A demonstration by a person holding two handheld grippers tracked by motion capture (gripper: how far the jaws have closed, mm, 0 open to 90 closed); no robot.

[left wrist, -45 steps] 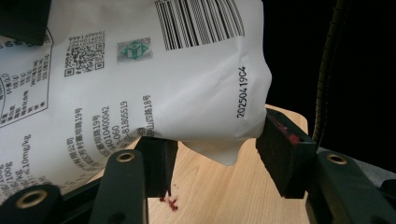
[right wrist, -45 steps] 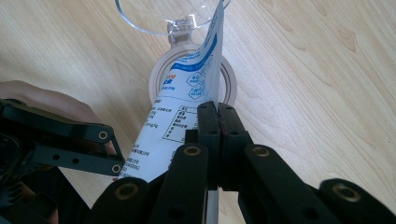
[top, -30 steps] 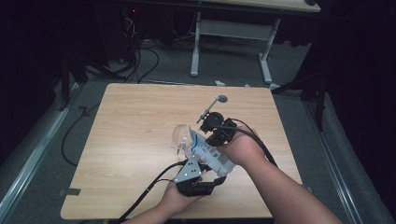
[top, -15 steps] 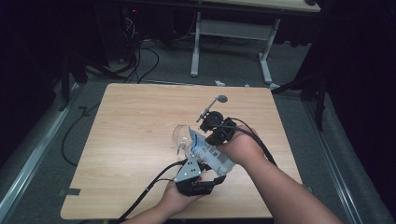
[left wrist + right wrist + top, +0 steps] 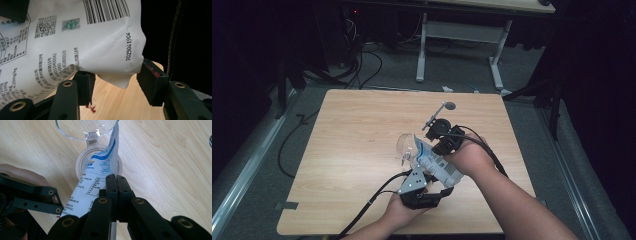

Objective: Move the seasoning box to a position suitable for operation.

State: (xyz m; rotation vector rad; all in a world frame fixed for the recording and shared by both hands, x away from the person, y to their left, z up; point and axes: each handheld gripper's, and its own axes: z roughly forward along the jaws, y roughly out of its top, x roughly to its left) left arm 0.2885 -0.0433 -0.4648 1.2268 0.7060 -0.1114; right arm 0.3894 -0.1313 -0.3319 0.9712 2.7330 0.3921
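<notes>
1. A white printed plastic pouch with blue markings (image 5: pixel 432 161) is held tilted above the pale wooden surface (image 5: pixel 352 150), near its middle, mouth pointed at a clear lidded plastic jar (image 5: pixel 404 146) standing just left of it.
2. The left tongs (image 5: pixel 116 83) are closed on the pouch's bottom corner; in the left gripper view the folded white corner sits between the two pads, the right pad pressed against it.
3. The right tongs (image 5: pixel 116 192) are pressed together on the pouch's edge, partway along its length, as the right gripper view shows.
4. In that view the pouch's open end reaches over the round jar mouth (image 5: pixel 82 162), with the clear hinged lid (image 5: pixel 86 128) swung open beyond it.
5. The pouch is judged to be raised and aimed already, so pouring seems to be in hand.
6. Whether any contents are in the jar cannot be told.
7. Emptying the pouch, setting it down and closing the lid appear to remain.
</notes>
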